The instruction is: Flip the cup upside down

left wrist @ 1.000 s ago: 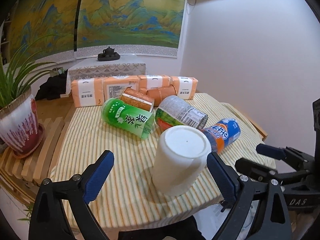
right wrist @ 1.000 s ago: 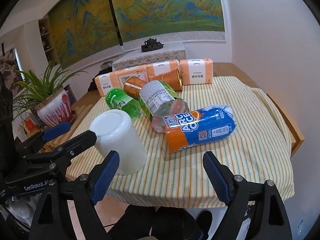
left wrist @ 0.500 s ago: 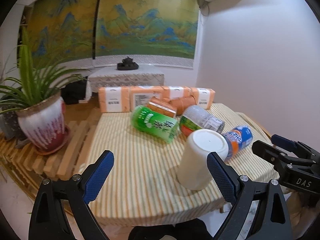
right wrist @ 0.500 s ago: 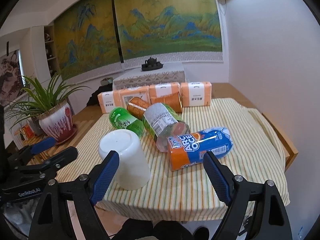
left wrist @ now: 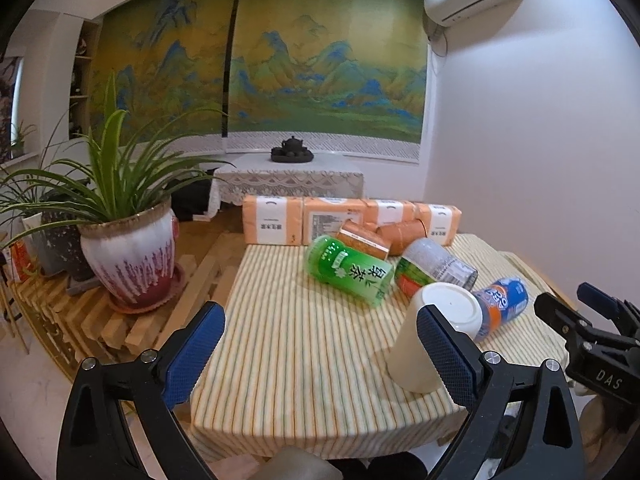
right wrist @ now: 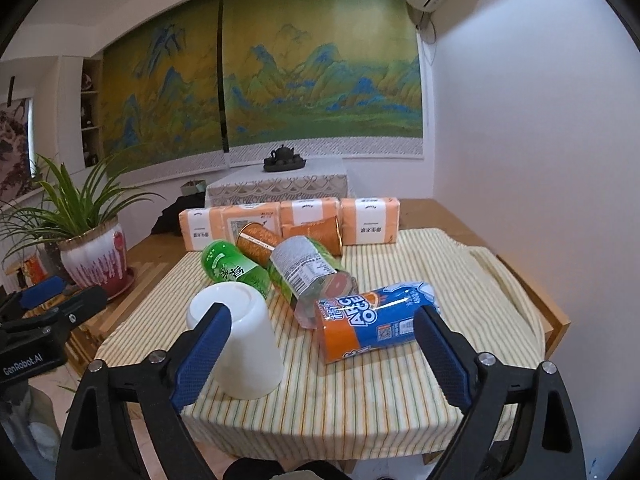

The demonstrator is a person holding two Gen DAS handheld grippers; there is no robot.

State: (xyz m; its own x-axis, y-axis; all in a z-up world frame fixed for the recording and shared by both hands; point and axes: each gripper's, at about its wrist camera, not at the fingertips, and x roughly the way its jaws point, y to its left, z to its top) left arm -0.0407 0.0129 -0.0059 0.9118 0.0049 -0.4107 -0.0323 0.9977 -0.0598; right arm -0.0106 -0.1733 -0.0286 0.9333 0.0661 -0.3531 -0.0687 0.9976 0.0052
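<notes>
White cup (right wrist: 244, 344) stands upside down on striped cloth (right wrist: 400, 396) — right tool (right wrist: 320, 356) spread wide, apart.

Both grippers, left gripper (left wrist: 320, 354) and right gripper (right wrist: 322, 350), now sit farther back from the table's near edge than before, so the upside-down cup (right wrist: 240, 344) looks smaller and more room shows

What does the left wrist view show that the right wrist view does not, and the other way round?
Only the left wrist view shows a second, darker plant pot behind the white one, and the right gripper from the side.

Only the right wrist view shows the bare wooden table edge beyond the cloth, a hanging picture on the far left wall, and the left gripper from the side.

Both show the white cup upside down on the striped cloth, free of either open gripper, the fallen bottles and the orange packets.
</notes>
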